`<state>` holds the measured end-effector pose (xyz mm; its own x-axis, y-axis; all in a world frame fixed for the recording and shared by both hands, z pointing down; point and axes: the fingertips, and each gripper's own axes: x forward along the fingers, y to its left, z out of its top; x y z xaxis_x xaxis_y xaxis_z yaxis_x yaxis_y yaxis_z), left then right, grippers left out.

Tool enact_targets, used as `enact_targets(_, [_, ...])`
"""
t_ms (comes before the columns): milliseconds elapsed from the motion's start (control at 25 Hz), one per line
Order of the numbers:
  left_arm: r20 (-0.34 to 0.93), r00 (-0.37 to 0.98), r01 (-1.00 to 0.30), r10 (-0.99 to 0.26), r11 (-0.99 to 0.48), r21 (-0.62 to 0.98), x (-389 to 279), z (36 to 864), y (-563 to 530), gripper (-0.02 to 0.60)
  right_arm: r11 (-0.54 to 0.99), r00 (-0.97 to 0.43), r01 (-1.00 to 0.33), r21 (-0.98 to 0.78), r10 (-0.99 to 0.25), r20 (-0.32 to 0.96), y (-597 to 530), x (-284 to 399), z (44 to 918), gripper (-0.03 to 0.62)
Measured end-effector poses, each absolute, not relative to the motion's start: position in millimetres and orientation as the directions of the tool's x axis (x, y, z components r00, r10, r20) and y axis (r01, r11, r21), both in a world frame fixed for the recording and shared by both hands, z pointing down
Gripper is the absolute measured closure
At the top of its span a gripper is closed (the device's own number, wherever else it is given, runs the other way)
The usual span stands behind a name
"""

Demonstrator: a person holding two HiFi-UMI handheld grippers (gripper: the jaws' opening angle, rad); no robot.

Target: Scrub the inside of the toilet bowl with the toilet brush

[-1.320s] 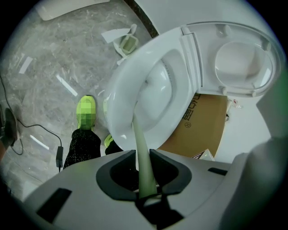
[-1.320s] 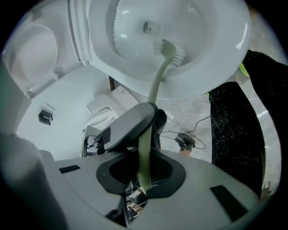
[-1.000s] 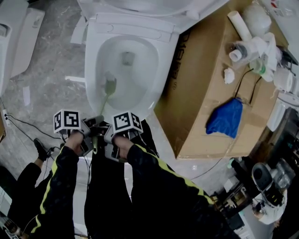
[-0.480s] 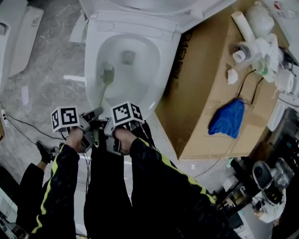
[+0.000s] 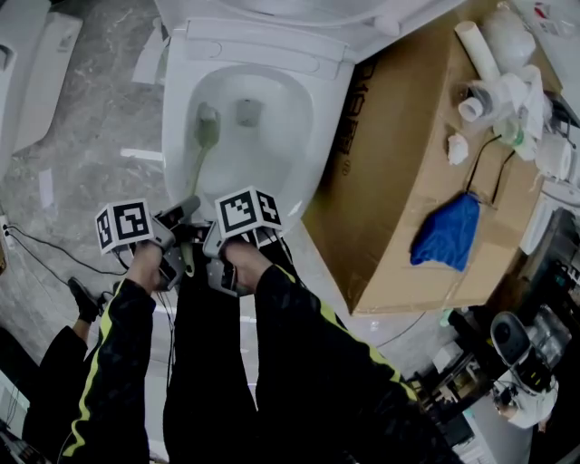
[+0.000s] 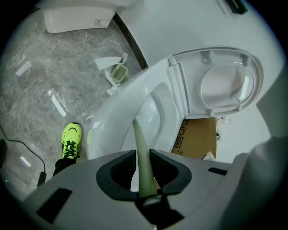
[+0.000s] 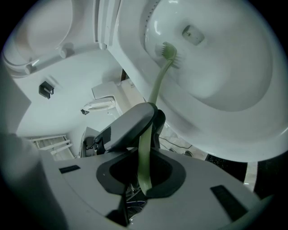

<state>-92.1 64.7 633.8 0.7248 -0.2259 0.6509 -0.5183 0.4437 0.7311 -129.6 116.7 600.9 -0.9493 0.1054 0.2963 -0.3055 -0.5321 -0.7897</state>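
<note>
Holding pale green plastic toilet brush two-handed: clamped shut in left tool on the shaft, clamped shut in right tool at handle end, side by side. Touching bristle head to far-left inner wall of white ceramic toilet bowl.

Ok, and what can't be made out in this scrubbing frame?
- Left gripper view: the head of the toilet brush is hidden below the rim of the toilet bowl.
- Head view: whether the bristles touch the porcelain is too small to tell.
- Head view: the raised lid is cut off by the top edge.
- Head view: the clutter on the cardboard box near the right edge is too small to name.
</note>
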Motion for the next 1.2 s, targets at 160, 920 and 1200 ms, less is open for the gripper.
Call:
enact_targets(160, [0.641, 0.729, -0.51, -0.24, 0.434, 0.742, -90.2, 637.1, 54.2, 0.494, -0.514, -0.948, -0.306, -0.801, 0.088, 0.305, 106.3, -128.6, 606.0, 0.537])
enact_targets(920, [0.592, 0.761, -0.509, -0.266, 0.323, 0.798, -47.2, 651.8, 9.7, 0.495, -0.451, -0.93, -0.317, -0.835, -0.024, 0.366, 62.5, -88.3, 627.0, 0.537])
enact_targets(1200, [0.571, 0.777, -0.497, -0.266, 0.297, 0.815, -29.4, 653.4, 2.0, 0.495, -0.432, -0.923, -0.324, -0.842, -0.05, 0.381, 54.4, -72.3, 630.5, 0.537])
